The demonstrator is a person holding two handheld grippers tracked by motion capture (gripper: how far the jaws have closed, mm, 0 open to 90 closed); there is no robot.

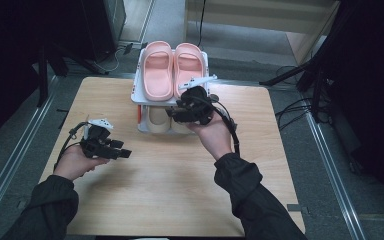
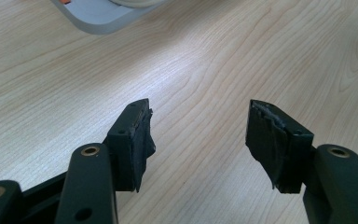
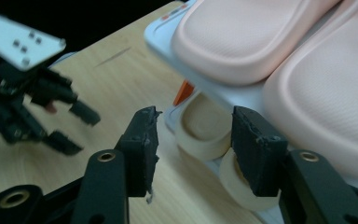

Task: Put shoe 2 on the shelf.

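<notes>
The left tongs (image 1: pixel 122 149) are hovering over bare wood at the left of the table (image 1: pixel 180 200), jaws standing apart with nothing between them, pointing toward the table's middle. There is wide open room in front of them and toward the near edge. The right tongs (image 1: pixel 174 114) are sitting at the front of a white two-tier shoe rack (image 1: pixel 136 95) at the far edge, jaws parted and gripping nothing, aimed at the lower shelf. In the right gripper view, their jaws are framing a pair of cream slippers (image 3: pixel 205 128) there, which seem to be lying with an end facing the person. On the top shelf a pair of pink slippers (image 1: pixel 158 67) is lying side by side, long axes running away from the person.
</notes>
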